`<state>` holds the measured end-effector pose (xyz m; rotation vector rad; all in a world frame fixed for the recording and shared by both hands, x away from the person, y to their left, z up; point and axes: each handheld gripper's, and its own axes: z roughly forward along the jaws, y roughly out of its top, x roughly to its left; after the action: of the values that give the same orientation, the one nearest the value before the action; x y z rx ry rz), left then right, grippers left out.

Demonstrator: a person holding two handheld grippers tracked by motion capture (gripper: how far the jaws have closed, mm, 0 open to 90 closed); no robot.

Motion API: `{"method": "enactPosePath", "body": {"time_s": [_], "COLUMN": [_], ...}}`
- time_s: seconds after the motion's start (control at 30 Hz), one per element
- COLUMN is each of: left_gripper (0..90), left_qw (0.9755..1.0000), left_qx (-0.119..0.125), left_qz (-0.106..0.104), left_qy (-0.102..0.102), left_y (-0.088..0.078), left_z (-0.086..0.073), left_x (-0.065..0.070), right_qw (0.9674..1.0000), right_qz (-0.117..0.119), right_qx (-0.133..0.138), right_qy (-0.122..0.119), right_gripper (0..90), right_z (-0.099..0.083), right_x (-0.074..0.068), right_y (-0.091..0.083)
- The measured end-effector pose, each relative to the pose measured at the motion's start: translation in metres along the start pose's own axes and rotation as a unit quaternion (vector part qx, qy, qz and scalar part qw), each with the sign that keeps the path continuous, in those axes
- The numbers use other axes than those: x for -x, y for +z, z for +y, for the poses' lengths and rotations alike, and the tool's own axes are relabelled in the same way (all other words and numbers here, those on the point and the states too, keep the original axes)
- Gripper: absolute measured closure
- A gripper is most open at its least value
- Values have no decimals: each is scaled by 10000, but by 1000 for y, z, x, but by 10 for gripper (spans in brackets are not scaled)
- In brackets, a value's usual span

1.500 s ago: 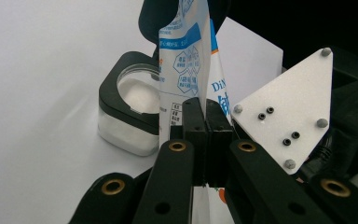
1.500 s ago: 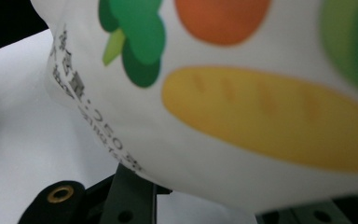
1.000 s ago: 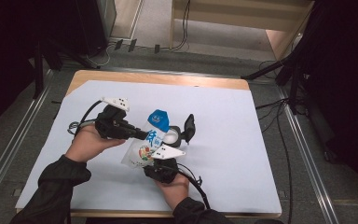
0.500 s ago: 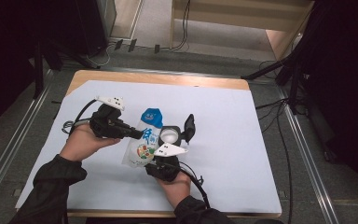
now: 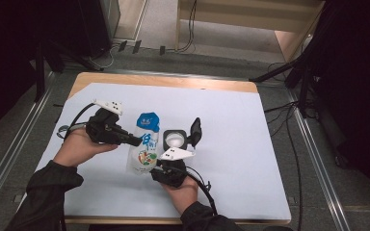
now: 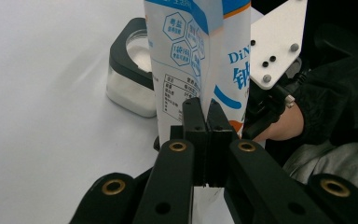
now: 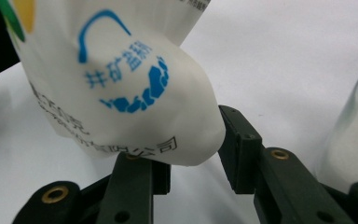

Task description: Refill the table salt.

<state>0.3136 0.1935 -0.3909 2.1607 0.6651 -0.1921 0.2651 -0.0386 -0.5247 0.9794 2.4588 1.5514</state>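
Salt bag (image 5: 146, 144) sitting near the middle of the white table (image 5: 250, 144), lifted between both claws, with the open glass jar (image 5: 175, 139) just to its right and its black flip lid (image 5: 194, 131) standing up on the far right side. Left claw (image 6: 207, 122) clenched tight on a thin fold of the bag partway up; right claw (image 7: 193, 158) clamped around the plump bottom end, jaws part way apart because of the bulk. Looks like setting up to pour into the jar. To do it well: keep that left pinch firm on the fold so the film can't slide out, swing the top of the bag right until it's over the jar mouth, then raise the bottom end slowly with the right claw. Go gentle on the squeeze down there, since a soft bag bulges and dumps all at once. Can't tell from here whether the top is cut open yet, so worth checking before tipping.
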Motion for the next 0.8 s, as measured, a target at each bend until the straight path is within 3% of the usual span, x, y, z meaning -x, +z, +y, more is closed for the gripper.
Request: {"method": "enactPosePath", "body": {"time_s": [0.2,0.3,0.4,0.53,0.63,0.8], "left_gripper": [900,900,900,900,900,900], "left_qw": [9995,9991,9986,9975,9967,9954], "left_qx": [317,418,502,630,713,711], "left_qz": [-24,-12,94,301,349,617], "left_qy": [-84,-96,-119,-126,-162,-157], "left_y": [-8,-13,-19,-30,-35,-38], "left_z": [0,0,0,-1,-3,-5], "left_x": [0,1,3,3,1,-2], "right_qw": [9999,9999,9996,9994,9992,9987], "right_qz": [12,117,204,240,266,388], "right_qx": [-56,-86,-170,-228,-276,-321], "right_qy": [-107,-30,57,-56,-127,-101], "right_gripper": [667,643,634,628,622,600], "right_z": [6,9,8,9,11,17], "right_x": [-1,0,0,-2,-3,1], "right_y": [-1,-1,-1,-4,-12,-27]}}
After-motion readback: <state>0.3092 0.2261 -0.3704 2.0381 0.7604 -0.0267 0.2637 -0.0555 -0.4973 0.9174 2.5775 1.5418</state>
